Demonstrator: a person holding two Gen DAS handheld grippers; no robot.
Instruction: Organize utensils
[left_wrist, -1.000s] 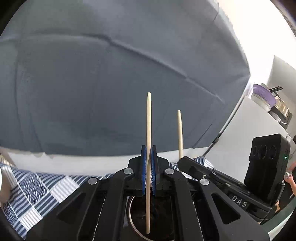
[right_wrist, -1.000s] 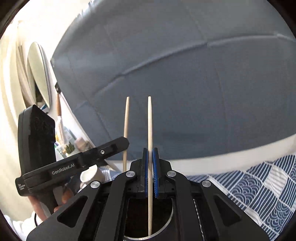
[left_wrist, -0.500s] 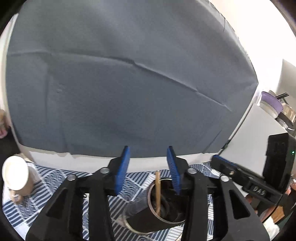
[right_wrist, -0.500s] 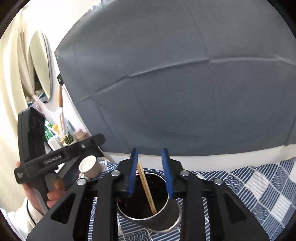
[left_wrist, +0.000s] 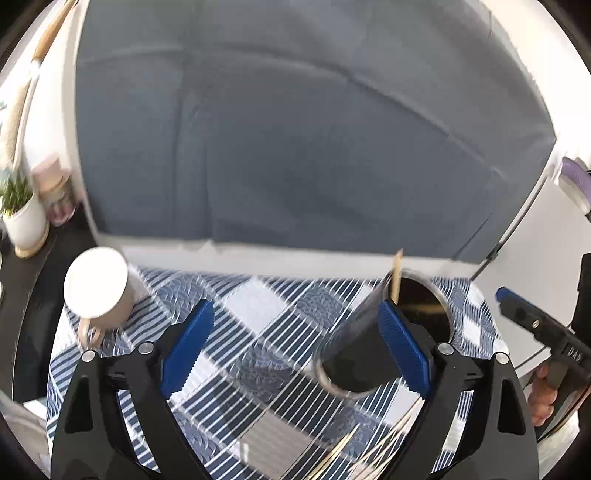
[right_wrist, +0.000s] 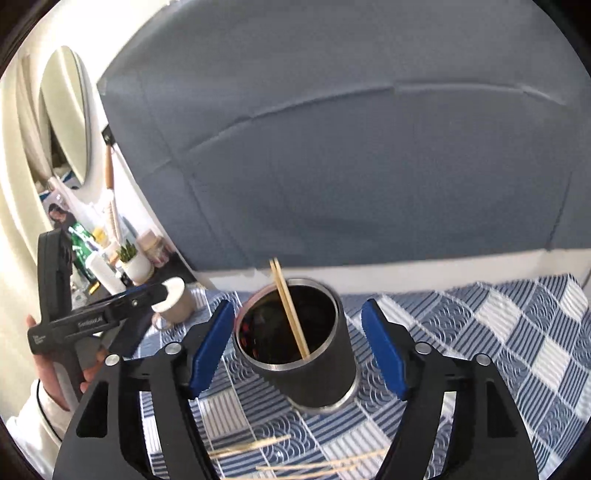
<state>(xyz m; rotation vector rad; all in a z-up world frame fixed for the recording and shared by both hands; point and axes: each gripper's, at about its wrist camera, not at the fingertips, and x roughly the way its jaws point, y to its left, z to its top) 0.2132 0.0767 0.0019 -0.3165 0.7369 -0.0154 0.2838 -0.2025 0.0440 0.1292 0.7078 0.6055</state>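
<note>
A dark metal cup (right_wrist: 306, 354) stands on the blue-and-white checked cloth, and two wooden chopsticks (right_wrist: 290, 310) lean inside it. My right gripper (right_wrist: 297, 349) is open and empty, with its blue pads on either side of the cup and apart from it. The cup also shows in the left wrist view (left_wrist: 384, 332), at the right, with a chopstick tip (left_wrist: 397, 275) sticking out. My left gripper (left_wrist: 295, 350) is open and empty, to the left of the cup. Several loose chopsticks (right_wrist: 321, 461) lie on the cloth near me.
A white mug (left_wrist: 98, 291) stands at the cloth's left edge. A small potted plant (left_wrist: 20, 218) and jars sit on a dark shelf further left. A grey-blue backdrop (right_wrist: 351, 166) rises behind the table. More loose chopsticks (left_wrist: 354, 450) lie at the near edge.
Both grippers opened and let their chopsticks drop into the cup, then drew back and up. The left gripper has swung to the left, which brought the mug into view.
</note>
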